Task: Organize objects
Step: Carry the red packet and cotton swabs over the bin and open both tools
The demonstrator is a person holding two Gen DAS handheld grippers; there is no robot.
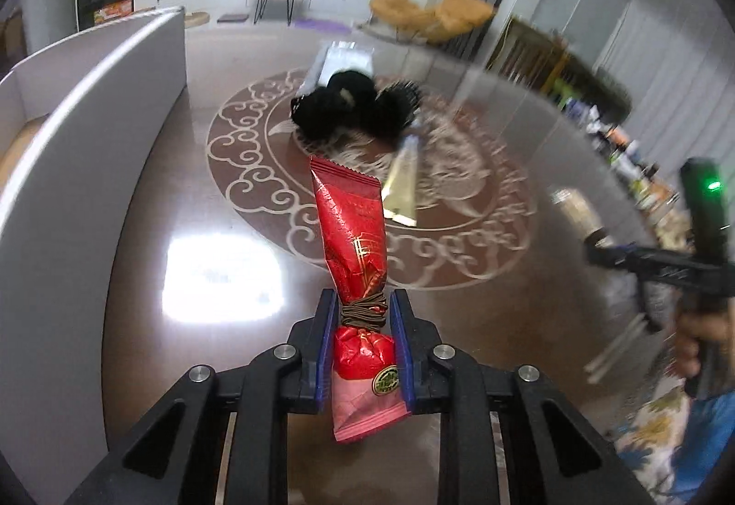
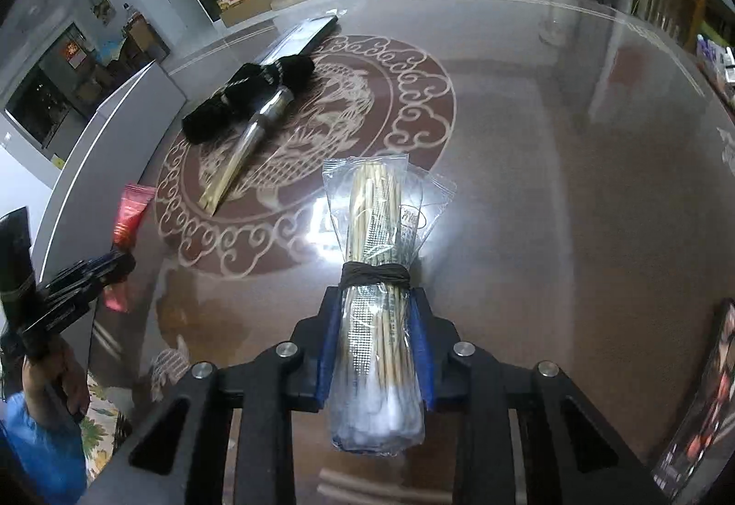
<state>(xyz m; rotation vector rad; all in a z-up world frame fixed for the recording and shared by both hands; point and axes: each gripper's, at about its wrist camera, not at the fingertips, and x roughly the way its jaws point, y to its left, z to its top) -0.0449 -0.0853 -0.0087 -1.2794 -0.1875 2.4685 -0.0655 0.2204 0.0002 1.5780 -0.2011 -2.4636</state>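
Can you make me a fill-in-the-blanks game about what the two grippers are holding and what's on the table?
1. The left gripper is shut on a bundle of packets coloured ____.
2. The right gripper is shut on a bag of cotton ____.
3. The fluffy thing lying on the table is coloured ____.
4. Each held bundle is tied with a brown ____.

Missing words: red; swabs; black; band

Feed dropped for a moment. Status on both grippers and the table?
Left gripper shut on red packet. Right gripper shut on cotton swab bundle. Black brush and gold tube remain on table. Nothing in the way.
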